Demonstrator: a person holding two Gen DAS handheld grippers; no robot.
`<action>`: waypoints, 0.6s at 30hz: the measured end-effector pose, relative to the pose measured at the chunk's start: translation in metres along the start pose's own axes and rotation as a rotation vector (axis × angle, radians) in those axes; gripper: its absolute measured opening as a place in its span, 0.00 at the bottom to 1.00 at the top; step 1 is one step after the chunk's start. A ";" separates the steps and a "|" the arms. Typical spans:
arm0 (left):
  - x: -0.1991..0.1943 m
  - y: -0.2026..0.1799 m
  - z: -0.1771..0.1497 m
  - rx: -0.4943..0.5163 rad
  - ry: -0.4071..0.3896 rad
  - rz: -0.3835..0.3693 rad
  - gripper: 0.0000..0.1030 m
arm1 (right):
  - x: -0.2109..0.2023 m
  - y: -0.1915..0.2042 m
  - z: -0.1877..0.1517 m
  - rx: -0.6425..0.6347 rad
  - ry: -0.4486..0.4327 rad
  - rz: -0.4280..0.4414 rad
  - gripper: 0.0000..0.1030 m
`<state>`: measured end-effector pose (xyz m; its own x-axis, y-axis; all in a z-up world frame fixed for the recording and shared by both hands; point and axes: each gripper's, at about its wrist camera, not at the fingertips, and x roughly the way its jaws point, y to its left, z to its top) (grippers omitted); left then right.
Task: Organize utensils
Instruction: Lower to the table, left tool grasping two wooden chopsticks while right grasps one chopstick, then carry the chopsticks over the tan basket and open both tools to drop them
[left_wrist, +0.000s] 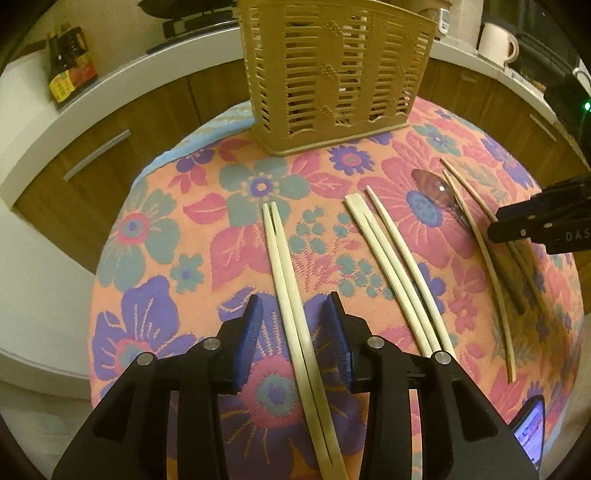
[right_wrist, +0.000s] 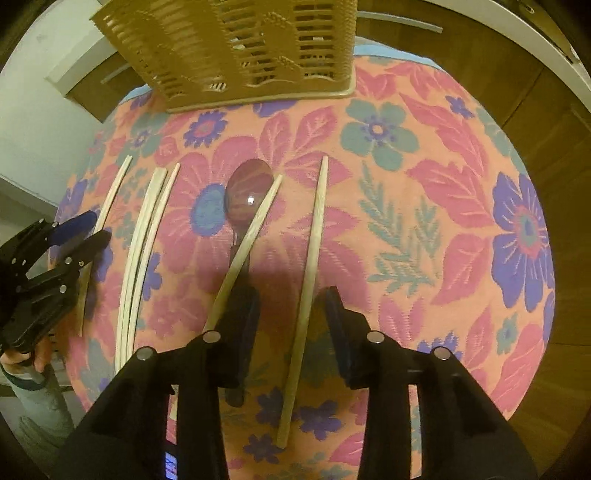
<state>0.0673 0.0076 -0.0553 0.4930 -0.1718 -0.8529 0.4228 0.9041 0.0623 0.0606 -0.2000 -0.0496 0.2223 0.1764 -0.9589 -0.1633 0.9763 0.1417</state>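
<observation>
A brown slotted utensil basket stands at the far edge of a floral cloth; it also shows in the right wrist view. Pale chopsticks lie on the cloth. My left gripper is open, its blue pads either side of a chopstick pair. Another pair lies to the right. My right gripper is open over a single chopstick. A metal spoon lies just left, crossed by another chopstick.
The floral cloth covers a small round table. Wooden cabinets with a white counter curve behind it, bearing sauce bottles and a white mug. A lit phone lies at the near right edge.
</observation>
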 end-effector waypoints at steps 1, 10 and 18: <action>0.001 -0.002 0.001 0.015 0.006 0.013 0.33 | 0.000 0.001 0.001 -0.011 -0.001 -0.011 0.26; -0.001 -0.025 0.001 0.116 -0.004 0.034 0.09 | -0.007 0.015 -0.010 -0.041 -0.076 -0.004 0.04; -0.077 0.005 0.033 -0.034 -0.294 -0.238 0.09 | -0.085 0.008 -0.005 -0.082 -0.345 0.089 0.04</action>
<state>0.0565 0.0125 0.0280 0.5834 -0.4787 -0.6561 0.5287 0.8371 -0.1407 0.0351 -0.2078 0.0320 0.5128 0.3059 -0.8022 -0.2701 0.9444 0.1874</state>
